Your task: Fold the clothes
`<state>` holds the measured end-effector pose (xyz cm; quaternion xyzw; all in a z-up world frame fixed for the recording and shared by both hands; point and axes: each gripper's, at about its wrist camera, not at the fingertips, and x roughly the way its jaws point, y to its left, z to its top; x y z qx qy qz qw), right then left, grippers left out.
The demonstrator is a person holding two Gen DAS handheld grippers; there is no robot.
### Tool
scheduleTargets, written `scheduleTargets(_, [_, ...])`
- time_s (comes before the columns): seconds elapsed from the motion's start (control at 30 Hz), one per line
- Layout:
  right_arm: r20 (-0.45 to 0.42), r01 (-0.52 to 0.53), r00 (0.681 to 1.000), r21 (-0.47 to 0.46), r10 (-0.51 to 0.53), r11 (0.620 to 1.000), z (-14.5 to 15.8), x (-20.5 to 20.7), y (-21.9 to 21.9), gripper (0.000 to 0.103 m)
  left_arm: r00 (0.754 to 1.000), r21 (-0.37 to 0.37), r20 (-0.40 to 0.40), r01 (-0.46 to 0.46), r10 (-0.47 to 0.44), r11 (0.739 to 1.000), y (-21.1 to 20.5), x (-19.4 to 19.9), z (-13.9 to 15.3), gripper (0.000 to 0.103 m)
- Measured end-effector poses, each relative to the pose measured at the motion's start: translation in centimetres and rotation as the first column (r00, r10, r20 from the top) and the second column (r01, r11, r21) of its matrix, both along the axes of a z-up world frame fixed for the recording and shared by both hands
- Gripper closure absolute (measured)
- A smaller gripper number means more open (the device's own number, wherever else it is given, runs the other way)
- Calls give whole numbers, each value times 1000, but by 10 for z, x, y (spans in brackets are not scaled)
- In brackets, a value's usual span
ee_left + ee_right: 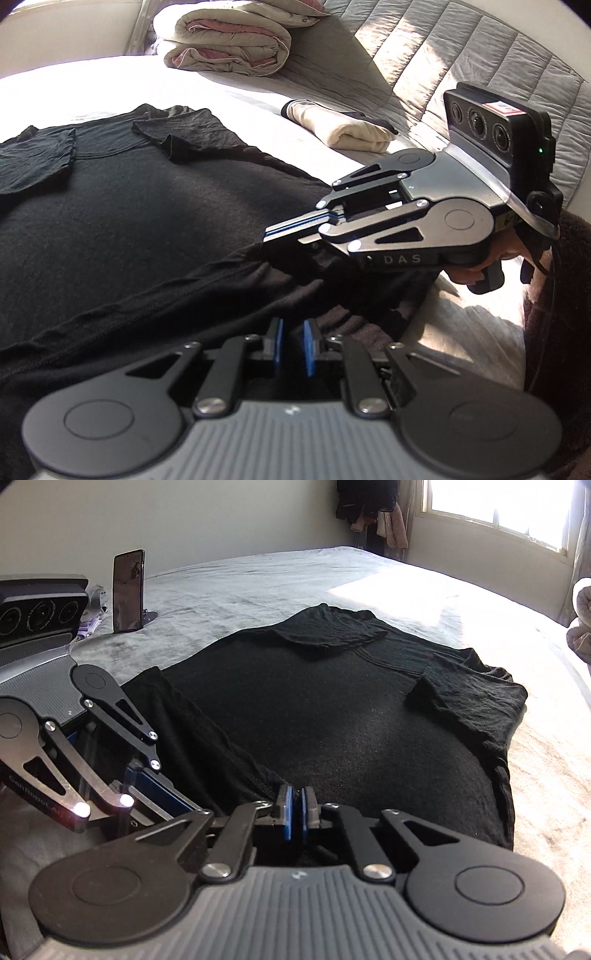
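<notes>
In the left wrist view, a black T-shirt (155,206) lay spread across the bed (229,96), both short sleeves already turned in over the chest. The left gripper (293,345) sat low at the shirt's near hem, its blue pads drawn close with dark cloth running between them; it appeared to be pinching the hem, though the contact itself was in shadow. The right gripper (269,232) came in from the bed's right side, its fingers pressed flat together on a lifted ridge of the same hem. Farther along the bed, a folded cream garment (351,129) lay near the quilted headboard (480,55), and a rolled duvet (229,44) rested at the far corner.

In the right wrist view, the T-shirt (332,709) filled the middle of the bed (258,579), collar end towards the far edge. The right gripper (297,812) had its pads nearly touching, clamped on the hem. The left gripper (162,797) gripped the hem beside it. A phone on a stand (128,590) stood near the bed's far left edge.

By my reading, the sleeve folds were done and the cream piece finished; carrying the hem up towards the collar remained, then any final halving.
</notes>
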<state>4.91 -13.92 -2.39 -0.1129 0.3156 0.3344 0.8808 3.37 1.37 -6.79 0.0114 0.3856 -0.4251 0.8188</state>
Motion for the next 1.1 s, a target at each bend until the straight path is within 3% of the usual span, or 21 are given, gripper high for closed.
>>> scheduleTargets(0.23, [28, -117, 993, -4, 117, 993, 13, -23, 0, 99, 1000, -10, -5, -10, 10, 1000, -1, -1, -3, 90])
scheduleTargets(0.57, [-118, -240, 965, -43, 233, 970, 4, -33, 16, 97, 1000, -4, 12, -4, 4, 1000, -1, -3, -3, 90])
scheduleTargets(0.63, [-128, -228, 966, -32, 223, 973, 5, -32, 15, 88, 1000, -4, 13, -3, 3, 1000, -1, -4, -3, 90])
scheduleTargets(0.7, [-129, -209, 970, -11, 206, 978, 7, -29, 13, 87, 1000, -3, 15, -1, 1, 1000, -1, -4, -3, 90])
scheduleTargets(0.77, [-126, -179, 975, 27, 181, 983, 10, -26, 9, 81, 1000, 0, 20, 1, -1, 1000, -1, -4, -3, 90])
scheduleTargets(0.83, [-133, -140, 980, 68, 148, 988, 11, -20, 8, 56, 1000, 0, 23, 3, -3, 1000, 0, -5, -3, 90])
scheduleTargets(1.0, [-167, -33, 984, 165, 61, 986, 12, -3, 7, 55, 999, 2, 42, 6, -7, 1000, 0, -11, -2, 84])
scheduleTargets(1.1, [-195, -10, 980, 195, 49, 981, 11, 3, 15, 68, 996, 19, 88, 33, -35, 999, -4, -20, -2, 75])
